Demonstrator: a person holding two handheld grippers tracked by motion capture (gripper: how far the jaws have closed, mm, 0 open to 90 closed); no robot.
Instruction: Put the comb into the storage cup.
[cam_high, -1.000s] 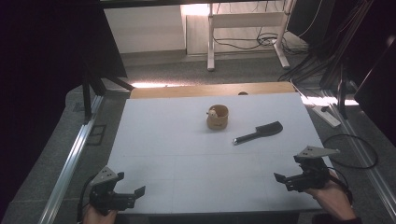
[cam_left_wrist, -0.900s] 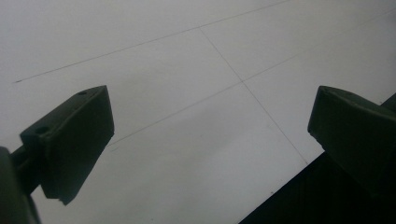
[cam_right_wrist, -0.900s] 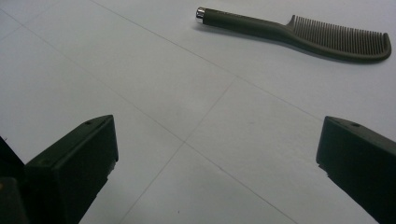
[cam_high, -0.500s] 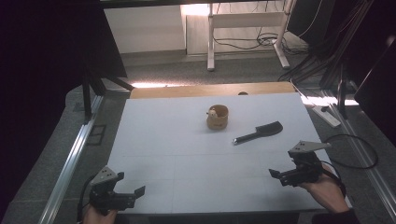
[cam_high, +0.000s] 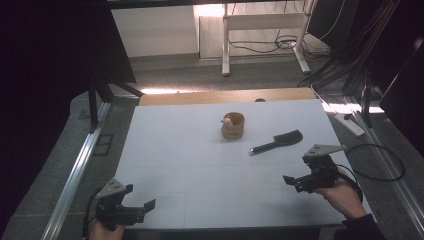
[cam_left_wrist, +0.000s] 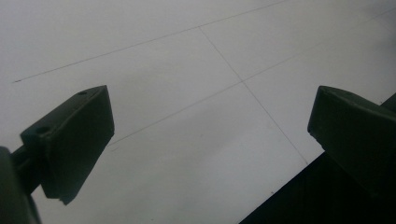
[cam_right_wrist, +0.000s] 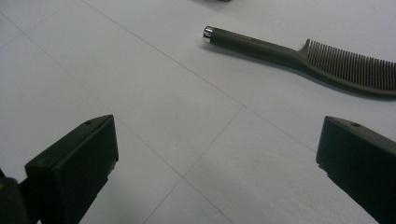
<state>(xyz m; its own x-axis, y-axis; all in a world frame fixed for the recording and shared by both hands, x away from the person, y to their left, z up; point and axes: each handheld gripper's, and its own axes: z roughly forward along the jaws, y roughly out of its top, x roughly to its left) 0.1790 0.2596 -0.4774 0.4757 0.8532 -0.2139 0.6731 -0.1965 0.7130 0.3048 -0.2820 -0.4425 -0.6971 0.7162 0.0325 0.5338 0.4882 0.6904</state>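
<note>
A black comb (cam_high: 277, 141) lies on the white table (cam_high: 190, 165), right of centre, with its handle pointing left. The right gripper view shows the comb (cam_right_wrist: 299, 56) just ahead, its teeth to the right. My right gripper (cam_high: 295, 182) hovers open near the table's right front, a short way before the comb, with nothing between its jaws (cam_right_wrist: 217, 135). A small wooden cup (cam_high: 232, 125) with something pale inside stands behind the comb. My left gripper (cam_high: 140, 196) is open at the front left corner, over bare table near the edge (cam_left_wrist: 210, 107).
A strip of wooden tabletop (cam_high: 200, 96) shows behind the white sheet. A metal rail (cam_high: 75, 170) runs along the left side. A power strip (cam_high: 350, 124) and cables (cam_high: 375, 160) lie on the floor to the right. A desk frame (cam_high: 260, 30) stands beyond.
My right gripper has moved forward and a little left, closer to the comb. The left gripper, the comb and the cup have stayed put.
</note>
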